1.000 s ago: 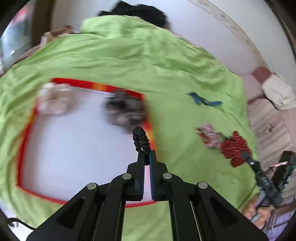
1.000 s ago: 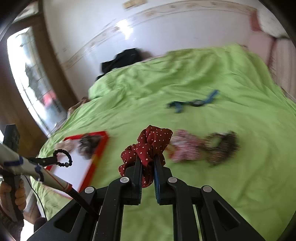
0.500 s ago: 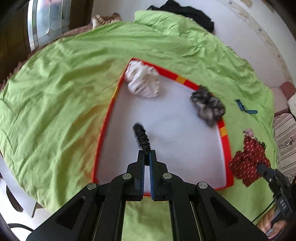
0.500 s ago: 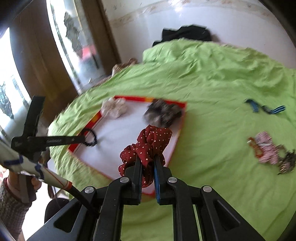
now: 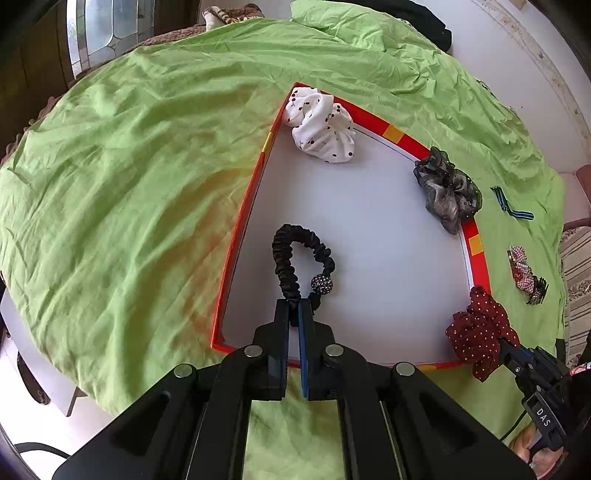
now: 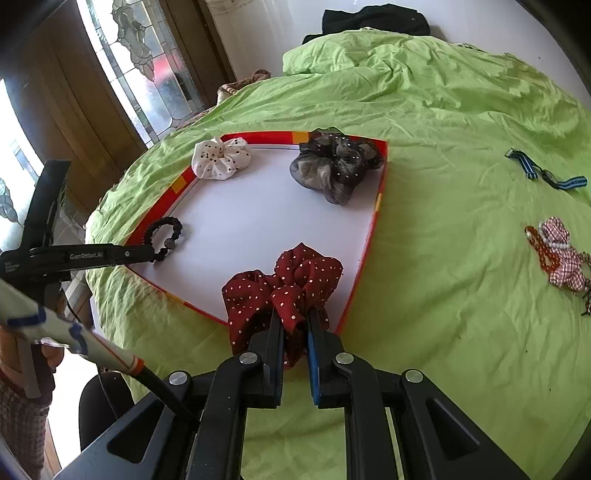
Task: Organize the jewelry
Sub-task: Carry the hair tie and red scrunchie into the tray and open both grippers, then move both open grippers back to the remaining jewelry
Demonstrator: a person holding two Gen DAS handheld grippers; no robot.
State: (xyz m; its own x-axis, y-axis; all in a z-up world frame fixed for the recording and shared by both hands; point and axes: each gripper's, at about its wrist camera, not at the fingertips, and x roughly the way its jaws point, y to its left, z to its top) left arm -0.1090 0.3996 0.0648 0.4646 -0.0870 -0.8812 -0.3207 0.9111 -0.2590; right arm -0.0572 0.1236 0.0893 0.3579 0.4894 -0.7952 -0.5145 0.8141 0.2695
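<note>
A white board with a red rim (image 5: 243,218) (image 6: 373,236) lies on the green bedsheet. My left gripper (image 5: 293,314) is shut on a black hair band with a sparkly bead (image 5: 291,254), which lies on the board's near left part; it also shows in the right wrist view (image 6: 164,236). My right gripper (image 6: 295,325) is shut on a dark red polka-dot scrunchie (image 6: 284,280) (image 5: 478,339) over the board's near right corner. A white dotted scrunchie (image 5: 319,127) (image 6: 219,158) and a grey-black scrunchie (image 5: 448,190) (image 6: 334,166) rest at the board's far side.
On the sheet to the right of the board lie a blue striped band (image 6: 539,175) (image 5: 511,208) and a red checked scrunchie with beads (image 6: 557,251) (image 5: 522,271). Dark clothing (image 6: 373,18) lies at the bed's far end. A glass door (image 6: 140,62) stands to the left.
Both grippers moved down and closer to the board. The black band now lies looped on the white surface, and the red scrunchie has come over the board's near right corner.
</note>
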